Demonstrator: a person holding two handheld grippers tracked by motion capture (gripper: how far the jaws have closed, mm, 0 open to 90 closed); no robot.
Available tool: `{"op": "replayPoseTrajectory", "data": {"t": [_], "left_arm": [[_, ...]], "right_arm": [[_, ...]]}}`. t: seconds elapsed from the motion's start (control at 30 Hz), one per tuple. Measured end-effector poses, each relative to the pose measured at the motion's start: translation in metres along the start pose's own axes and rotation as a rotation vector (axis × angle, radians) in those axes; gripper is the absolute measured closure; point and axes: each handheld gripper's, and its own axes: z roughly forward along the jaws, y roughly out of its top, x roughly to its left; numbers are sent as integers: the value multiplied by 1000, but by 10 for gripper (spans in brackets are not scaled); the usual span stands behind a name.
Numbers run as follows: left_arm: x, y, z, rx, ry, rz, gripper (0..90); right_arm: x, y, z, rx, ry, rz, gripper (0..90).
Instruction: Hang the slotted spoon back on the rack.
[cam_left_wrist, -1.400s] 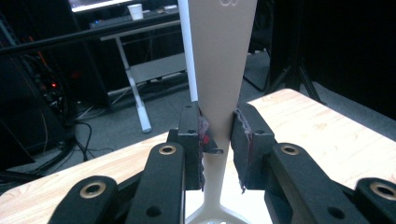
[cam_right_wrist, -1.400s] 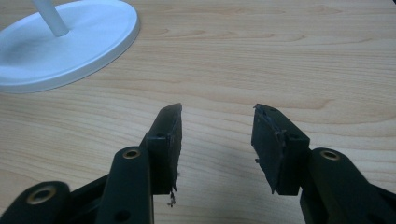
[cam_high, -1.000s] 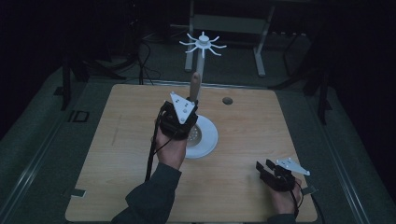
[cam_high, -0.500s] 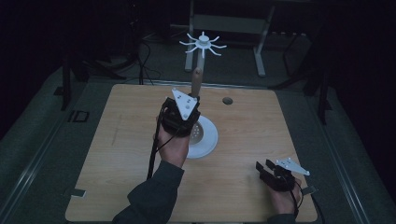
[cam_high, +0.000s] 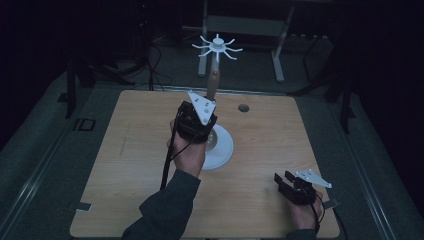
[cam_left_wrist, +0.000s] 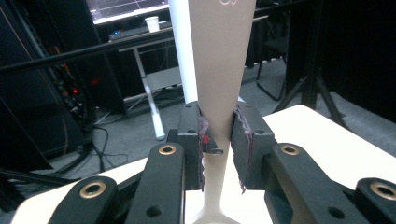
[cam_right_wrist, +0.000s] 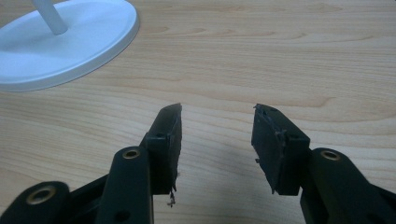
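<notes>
Right tool (cam_high: 289, 181) is seen near the tabletop's (cam_high: 125, 165) near right corner, resting low on the wood, jaws released with bare wood between them in the right gripper view. Left tool (cam_high: 200, 117) is held up above the middle of the tabletop, clenched on a tan, tapered utensil handle (cam_left_wrist: 219, 84): in the left gripper view the pads are pressed on both sides of its narrow part. In the high view the handle's brown upper end (cam_high: 213, 82) is seen rising past the tool toward the far edge. A round white stand base (cam_high: 222, 150) lies at the tabletop's centre, just under the left hand. A white pole (cam_left_wrist: 182, 51) stands right behind the handle. The stand's white spoked top (cam_high: 218, 46) is seen farthest back.
</notes>
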Motion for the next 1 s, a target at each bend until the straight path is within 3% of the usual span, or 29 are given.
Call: {"op": "replayPoseTrajectory", "data": {"t": [0.4,1.0], "left_arm": [[-2,8,7,20,39,-2,746],[-2,16,15,41,64,-3,745]], "right_arm": [[0,0,0,1,0,2,524],[-1,0,-1,-4,-5,8,523]]}}
